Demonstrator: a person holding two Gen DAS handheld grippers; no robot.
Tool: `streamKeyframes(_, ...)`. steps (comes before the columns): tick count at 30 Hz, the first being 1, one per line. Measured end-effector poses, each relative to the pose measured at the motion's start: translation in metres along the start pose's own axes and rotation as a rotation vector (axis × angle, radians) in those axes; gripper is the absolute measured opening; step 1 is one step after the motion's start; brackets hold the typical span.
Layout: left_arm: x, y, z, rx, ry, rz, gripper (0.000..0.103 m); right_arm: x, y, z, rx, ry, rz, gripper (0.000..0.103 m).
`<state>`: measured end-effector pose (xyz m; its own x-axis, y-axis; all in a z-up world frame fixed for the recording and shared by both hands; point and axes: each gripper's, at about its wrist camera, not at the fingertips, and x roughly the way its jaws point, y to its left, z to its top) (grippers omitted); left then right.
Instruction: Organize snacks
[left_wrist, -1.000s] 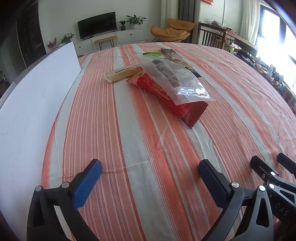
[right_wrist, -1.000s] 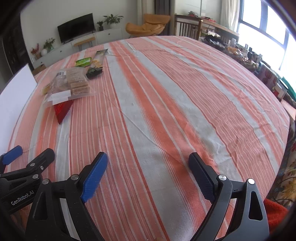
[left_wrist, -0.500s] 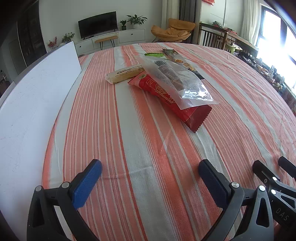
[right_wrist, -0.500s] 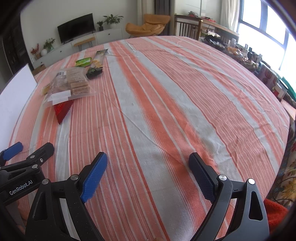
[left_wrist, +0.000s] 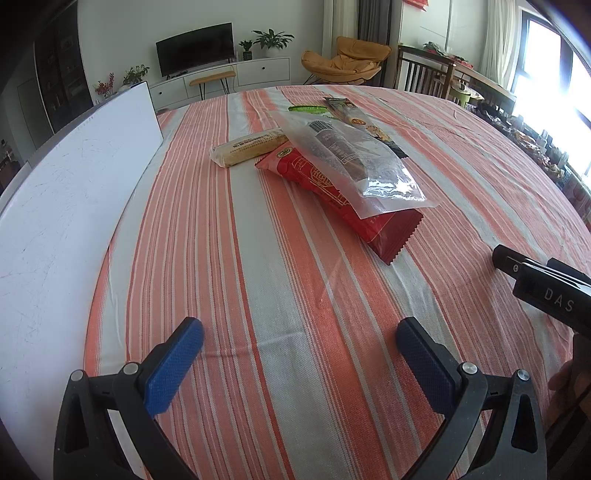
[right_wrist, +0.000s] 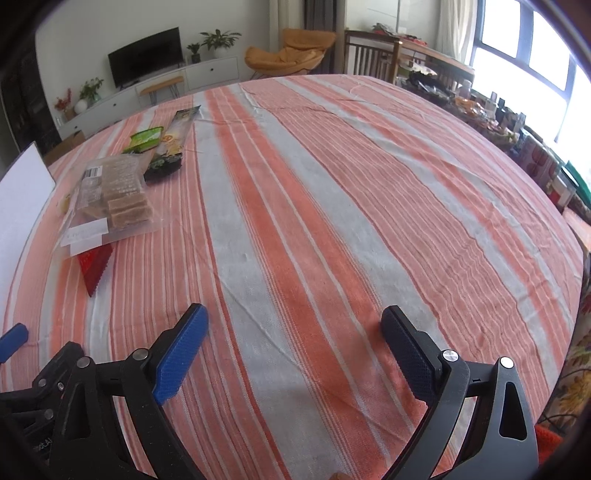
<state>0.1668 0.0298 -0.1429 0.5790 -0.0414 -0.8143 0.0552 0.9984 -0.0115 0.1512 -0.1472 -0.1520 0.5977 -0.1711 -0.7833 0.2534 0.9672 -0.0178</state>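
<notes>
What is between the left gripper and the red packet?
Nothing: in the left wrist view only bare striped tablecloth lies between the open left gripper and the red packet.

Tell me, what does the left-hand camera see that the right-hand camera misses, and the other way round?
Only the left wrist view shows the pale yellow snack roll in full, most of the white board, and the red packet almost whole.

Only the right wrist view shows the window side's cluttered shelf and the wide bare stretch of cloth.

Both show the striped tablecloth, the clear bag lying on the red packet, the green packet, the television, the orange chair, and both open grippers, left gripper, right gripper.
</notes>
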Motion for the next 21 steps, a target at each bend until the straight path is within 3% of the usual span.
streamKeyframes(5,-0.001,-0.001,0.0,-0.004,0.0,0.0,0.103,0.013,-0.01,0.017,-0.066,0.003,0.064,0.1)
streamKeyframes(21,-0.001,-0.001,-0.001,-0.004,0.0,0.0,0.103,0.011,-0.009,0.015,-0.074,0.004,0.061,0.1)
